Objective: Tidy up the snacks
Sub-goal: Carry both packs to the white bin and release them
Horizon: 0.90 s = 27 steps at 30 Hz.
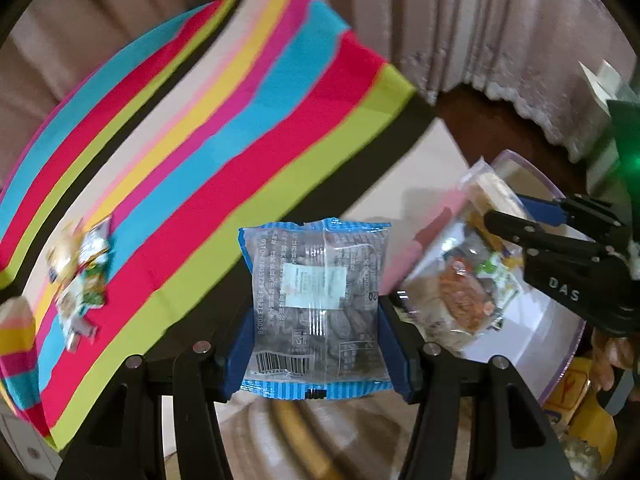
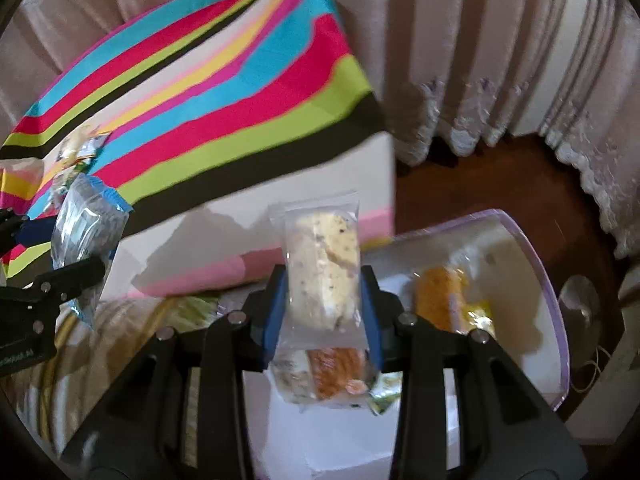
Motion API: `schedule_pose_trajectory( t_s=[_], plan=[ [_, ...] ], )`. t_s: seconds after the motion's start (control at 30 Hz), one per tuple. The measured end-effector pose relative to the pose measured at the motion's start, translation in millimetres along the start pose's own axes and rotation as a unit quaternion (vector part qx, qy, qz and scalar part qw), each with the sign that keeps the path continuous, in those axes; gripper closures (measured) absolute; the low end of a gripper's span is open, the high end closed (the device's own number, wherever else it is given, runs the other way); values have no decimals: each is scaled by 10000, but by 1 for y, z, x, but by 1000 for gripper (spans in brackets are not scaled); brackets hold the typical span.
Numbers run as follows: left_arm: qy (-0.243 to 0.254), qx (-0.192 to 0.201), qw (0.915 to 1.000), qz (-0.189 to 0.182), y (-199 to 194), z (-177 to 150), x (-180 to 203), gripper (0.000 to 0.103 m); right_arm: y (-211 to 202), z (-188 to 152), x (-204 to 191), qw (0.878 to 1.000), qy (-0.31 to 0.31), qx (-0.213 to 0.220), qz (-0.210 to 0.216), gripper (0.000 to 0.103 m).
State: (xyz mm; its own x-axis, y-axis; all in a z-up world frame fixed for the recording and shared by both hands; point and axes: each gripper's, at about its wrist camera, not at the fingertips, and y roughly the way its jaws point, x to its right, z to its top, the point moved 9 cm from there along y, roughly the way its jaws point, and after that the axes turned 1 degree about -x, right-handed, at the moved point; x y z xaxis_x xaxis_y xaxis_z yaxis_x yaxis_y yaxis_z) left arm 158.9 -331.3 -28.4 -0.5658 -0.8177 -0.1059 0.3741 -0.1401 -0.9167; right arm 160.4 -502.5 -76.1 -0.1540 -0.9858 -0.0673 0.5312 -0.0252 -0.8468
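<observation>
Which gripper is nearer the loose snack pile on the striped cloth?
Left. The left gripper, holding a blue-edged packet, is beside the snack pile; the right gripper sits farther off, by the clear tray.

Soft, even indoor light; both fisheye views bend and darken at the rims, with motion blur smearing the striped cloth (image 1: 192, 152) and curtains (image 2: 500, 60).

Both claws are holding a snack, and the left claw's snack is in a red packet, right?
Almost. Both claws do hold a snack, but the left claw grips a blue-edged clear packet, not a red one; the left wrist view shows it. The right claw is shut on a clear-wrapped pale bar, as the right wrist view shows.
</observation>
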Motion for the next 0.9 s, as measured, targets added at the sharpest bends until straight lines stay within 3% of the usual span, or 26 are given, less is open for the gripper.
schedule_pose_trajectory(
  t_s=[0.3, 0.57, 0.6, 0.63, 0.7, 0.9],
  plan=[
    [425, -121, 9981, -423, 6, 11, 60, 46, 2, -26, 53, 9986, 422, -137, -275, 64],
    [552, -211, 9947, -840, 6, 12, 89, 44, -4, -39, 77, 9966, 674, -182, -444, 63],
    [558, -240, 9941, -896, 6, 11, 91, 44, -6, -39, 78, 9961, 726, -186, -470, 58],
    [557, -236, 9939, -918, 6, 11, 92, 43, -7, -39, 80, 9956, 771, -182, -493, 43],
    [552, -157, 9947, -849, 3, 12, 91, 40, -11, -36, 82, 9949, 832, -115, -556, 23],
    [128, 238, 9988, -415, -5, 24, 62, 37, -14, -26, 78, 9945, 722, -38, -763, 21]
  ],
)
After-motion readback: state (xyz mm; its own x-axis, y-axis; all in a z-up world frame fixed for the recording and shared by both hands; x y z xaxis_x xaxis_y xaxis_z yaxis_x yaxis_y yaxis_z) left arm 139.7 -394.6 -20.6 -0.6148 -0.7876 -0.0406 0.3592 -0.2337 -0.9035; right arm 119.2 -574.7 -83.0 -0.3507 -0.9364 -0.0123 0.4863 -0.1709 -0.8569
